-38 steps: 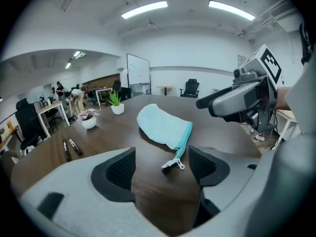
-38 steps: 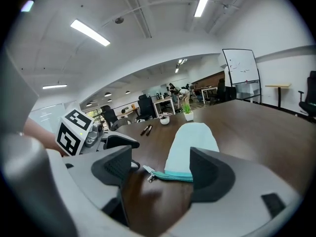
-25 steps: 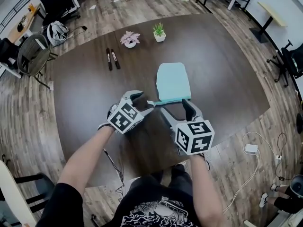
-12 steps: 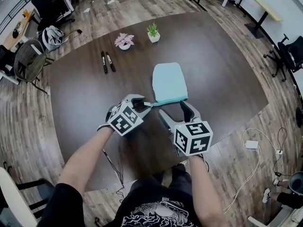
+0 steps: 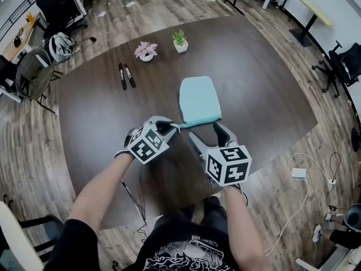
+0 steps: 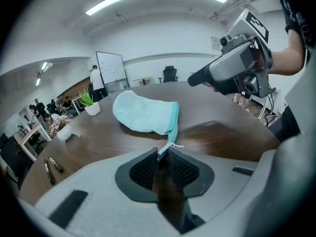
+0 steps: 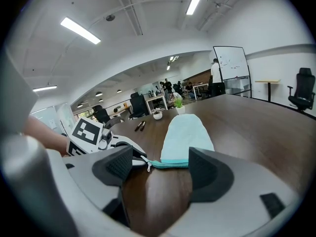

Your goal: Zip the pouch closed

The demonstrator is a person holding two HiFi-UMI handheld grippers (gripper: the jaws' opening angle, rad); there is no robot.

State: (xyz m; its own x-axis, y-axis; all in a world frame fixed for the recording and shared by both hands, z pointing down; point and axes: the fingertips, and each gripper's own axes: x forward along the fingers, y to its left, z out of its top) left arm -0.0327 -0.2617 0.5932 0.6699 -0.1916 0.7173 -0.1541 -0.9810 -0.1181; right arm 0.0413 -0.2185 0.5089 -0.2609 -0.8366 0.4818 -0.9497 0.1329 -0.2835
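Note:
A light teal pouch [image 5: 199, 99] lies flat on the dark table [image 5: 259, 78], its zipper edge [image 5: 197, 121] facing me. My left gripper [image 5: 168, 126] is at the zipper's left end. Its jaws have just been closing, and in the left gripper view [image 6: 163, 154] the pads pinch the fabric tab that sticks out of that end of the pouch [image 6: 143, 113]. The small white zipper pull [image 7: 148, 167] hangs right beside the pinched end. My right gripper [image 5: 204, 131] stands open just in front of the zipper [image 7: 170, 164], touching nothing, with the pouch [image 7: 186, 132] beyond its jaws.
Two black markers [image 5: 125, 75] lie at the back left of the table. A pink potted plant [image 5: 146, 51] and a green one [image 5: 180, 40] stand behind them. A charger and cable [image 5: 298, 174] lie on the floor to the right. Chairs stand around the room.
My left gripper's jaws went from wide open to closed on the zipper-end tab. The right gripper has stayed where it was, still open.

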